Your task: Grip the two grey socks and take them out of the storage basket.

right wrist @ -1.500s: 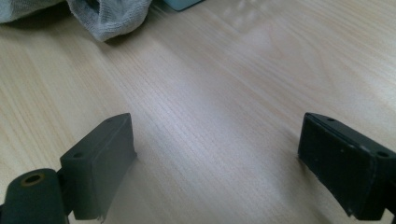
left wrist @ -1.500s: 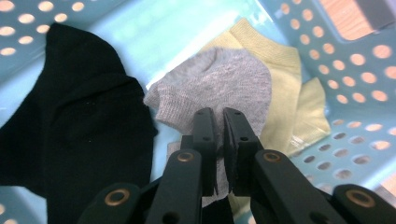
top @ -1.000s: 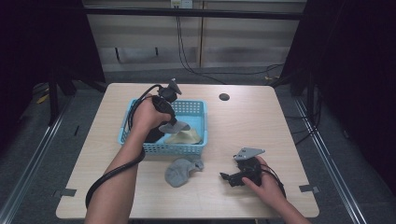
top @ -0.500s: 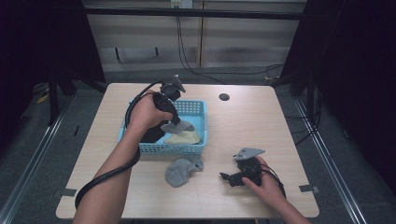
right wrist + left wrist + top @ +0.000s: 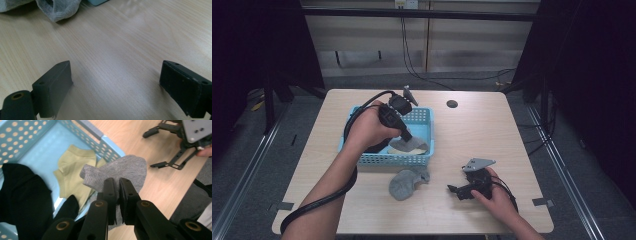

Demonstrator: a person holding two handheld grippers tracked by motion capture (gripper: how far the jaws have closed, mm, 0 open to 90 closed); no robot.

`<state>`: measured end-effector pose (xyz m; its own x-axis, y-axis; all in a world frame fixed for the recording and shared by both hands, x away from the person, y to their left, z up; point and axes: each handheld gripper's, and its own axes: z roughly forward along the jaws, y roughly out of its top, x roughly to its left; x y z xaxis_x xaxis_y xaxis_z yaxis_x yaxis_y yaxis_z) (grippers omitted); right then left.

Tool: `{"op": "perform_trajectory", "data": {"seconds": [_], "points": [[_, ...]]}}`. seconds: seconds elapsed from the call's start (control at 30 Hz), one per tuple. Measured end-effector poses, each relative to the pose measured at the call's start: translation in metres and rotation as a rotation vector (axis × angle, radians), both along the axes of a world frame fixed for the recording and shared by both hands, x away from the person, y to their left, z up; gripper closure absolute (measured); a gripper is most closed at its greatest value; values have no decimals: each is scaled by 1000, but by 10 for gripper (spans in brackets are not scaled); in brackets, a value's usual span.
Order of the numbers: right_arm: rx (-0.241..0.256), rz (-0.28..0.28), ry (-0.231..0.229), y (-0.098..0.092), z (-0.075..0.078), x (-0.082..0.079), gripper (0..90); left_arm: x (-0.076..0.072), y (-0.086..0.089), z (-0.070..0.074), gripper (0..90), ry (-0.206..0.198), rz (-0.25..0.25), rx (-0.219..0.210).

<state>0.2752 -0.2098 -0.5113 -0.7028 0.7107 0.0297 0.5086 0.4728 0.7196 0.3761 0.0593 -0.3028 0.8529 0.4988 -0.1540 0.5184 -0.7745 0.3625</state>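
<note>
- Left gripper (image 5: 117, 192) clamped on grey sock (image 5: 120, 170) above basket (image 5: 110, 147); thin pinch, could slip.
- Right gripper (image 5: 117, 87) released, idle on table (image 5: 120, 45).

Overhead view plus two close tong-mounted cameras

You have a grey knit sock (image 5: 120, 171) pinched between the jaws of your left claw (image 5: 117, 192). It hangs limp, its upper end folded over, above the near rim of the blue basket (image 5: 100, 141), over the yellow-green sock (image 5: 72, 167) there.
</note>
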Motion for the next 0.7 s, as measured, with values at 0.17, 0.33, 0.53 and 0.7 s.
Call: {"op": "perform_trajectory", "data": {"seconds": [0.17, 0.33, 0.53, 0.7], "points": [[0, 0, 0, 0, 0, 0, 104, -12, -6, -1, 843, -1, -34, -4], [0, 0, 0, 0, 0, 0, 104, -26, -14, -4, 842, 2, -84, -9], [-2, 0, 1, 0, 0, 0, 104, -41, -21, -14, 842, 12, -126, -23], [-2, -1, 1, 0, 0, 0, 104, -48, -25, -31, 841, 40, -151, -6]]}}
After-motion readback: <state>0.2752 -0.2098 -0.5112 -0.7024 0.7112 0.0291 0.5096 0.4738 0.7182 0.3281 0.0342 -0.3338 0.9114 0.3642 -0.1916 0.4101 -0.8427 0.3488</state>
